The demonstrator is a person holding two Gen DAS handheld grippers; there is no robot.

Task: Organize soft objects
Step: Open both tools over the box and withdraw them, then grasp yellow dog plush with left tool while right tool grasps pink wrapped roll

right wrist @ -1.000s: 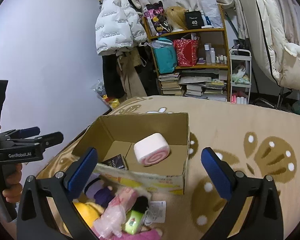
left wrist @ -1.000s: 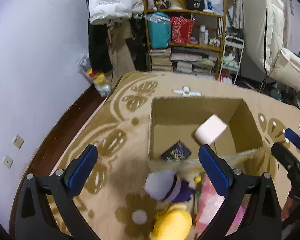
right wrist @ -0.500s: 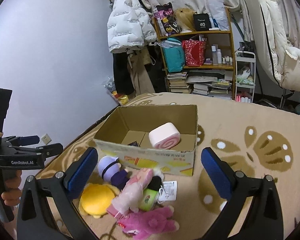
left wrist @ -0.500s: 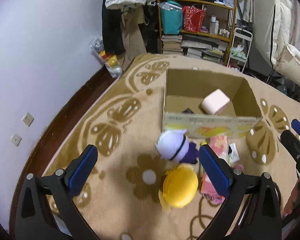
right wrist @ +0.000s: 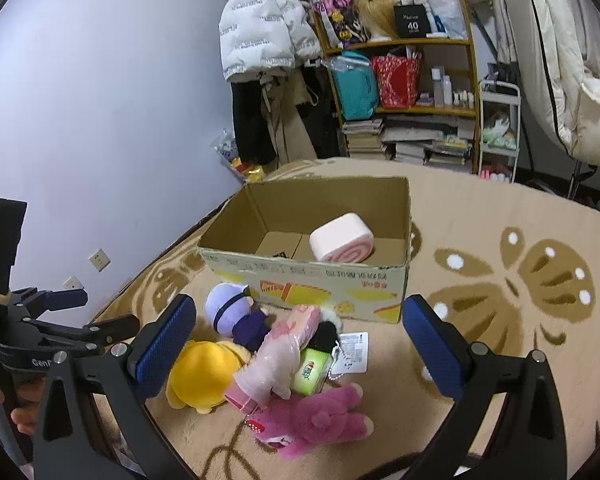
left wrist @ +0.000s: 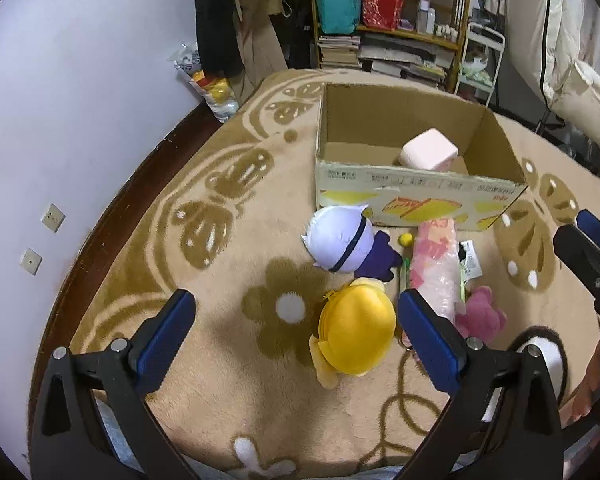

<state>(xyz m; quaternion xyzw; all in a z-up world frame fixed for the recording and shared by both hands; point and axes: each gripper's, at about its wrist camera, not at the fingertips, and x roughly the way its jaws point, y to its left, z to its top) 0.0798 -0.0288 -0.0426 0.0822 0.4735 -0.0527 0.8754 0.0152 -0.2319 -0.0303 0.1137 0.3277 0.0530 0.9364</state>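
Observation:
An open cardboard box [left wrist: 420, 196] [right wrist: 324, 280] stands on the carpet with a pink swiss-roll plush [left wrist: 428, 155] [right wrist: 342, 238] inside. In front of it lie a yellow plush [left wrist: 356, 334] [right wrist: 204, 372], a white-and-purple doll [left wrist: 342, 244] [right wrist: 232, 310], a pink wrapped plush [left wrist: 436, 268] [right wrist: 280, 356], a green keychain toy [right wrist: 310, 370] and a magenta bear [left wrist: 480, 314] [right wrist: 316, 420]. My left gripper [left wrist: 296, 336] is open above the yellow plush. My right gripper [right wrist: 300, 340] is open above the pile. Both are empty.
A shelf [right wrist: 404, 92] with bags and books, a hanging white jacket [right wrist: 260, 28] and a small white cart [right wrist: 498, 132] stand behind the box. The wall [left wrist: 60, 120] with sockets runs on the left. A folded white bedding pile [left wrist: 588, 92] lies at right.
Both grippers have pulled back and risen from the box. The toy pile in front of the box has come fully into view. Jaws have stayed open.

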